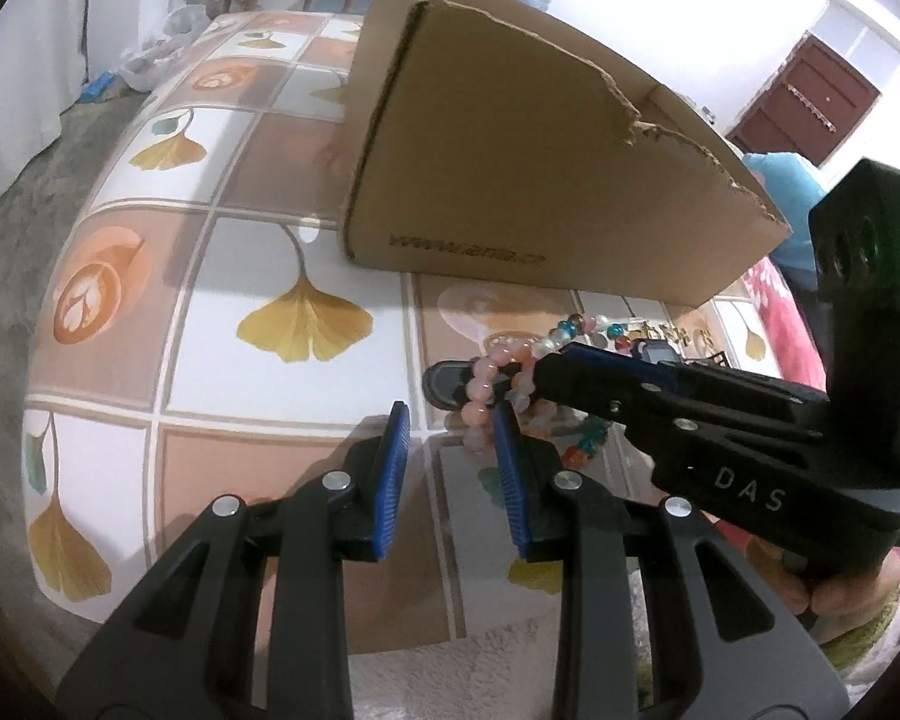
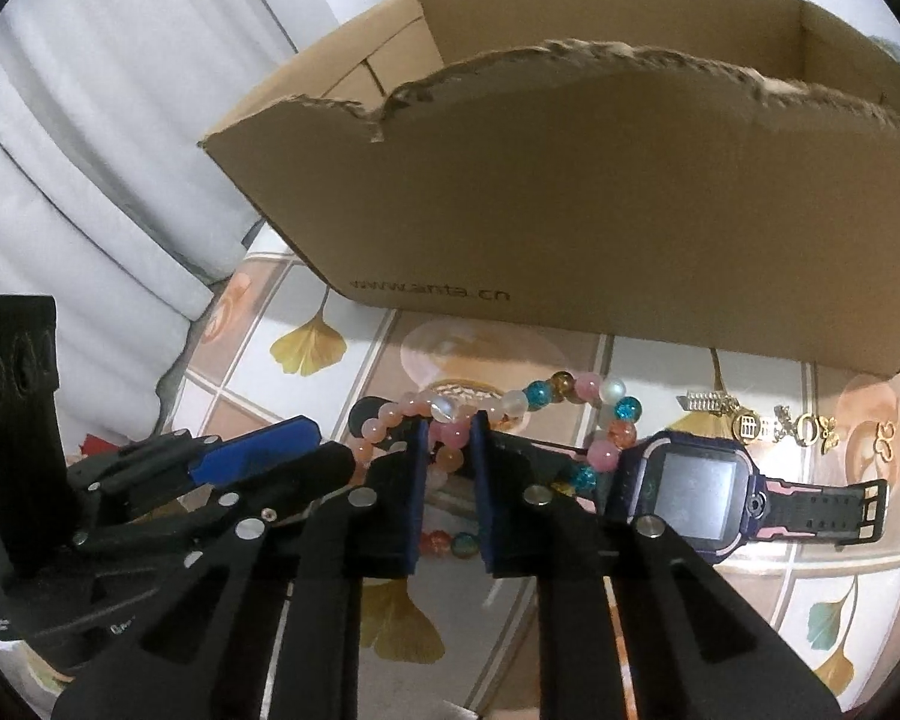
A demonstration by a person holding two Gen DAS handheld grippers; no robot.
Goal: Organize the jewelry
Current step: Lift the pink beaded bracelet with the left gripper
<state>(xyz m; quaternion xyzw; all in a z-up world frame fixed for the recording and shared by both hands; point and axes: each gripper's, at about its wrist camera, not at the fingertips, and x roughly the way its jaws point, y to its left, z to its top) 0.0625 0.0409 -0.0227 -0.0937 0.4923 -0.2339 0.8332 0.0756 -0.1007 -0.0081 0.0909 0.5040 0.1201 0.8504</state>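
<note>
The right gripper point(image 2: 447, 438) is pinching the pink bead bracelet point(image 2: 450, 435) between its pads — the bracelet is lying on the tablecloth point(image 2: 810, 588) near the cardboard box point(image 2: 570, 198), left of the watch point(image 2: 690, 489). The left gripper point(image 1: 450, 438) is hovering, parted and empty.

On the table point(image 2: 342, 540) we see a cardboard box point(image 2: 570, 210) standing at the back, bead bracelets point(image 2: 450, 438) lying before it, a watch point(image 2: 690, 489) just to their right, and small charms point(image 2: 750, 420) between watch and box. The right claw point(image 2: 447, 444) appears to straddle a bracelet; the left claw point(image 1: 450, 450) sits just left.
</note>
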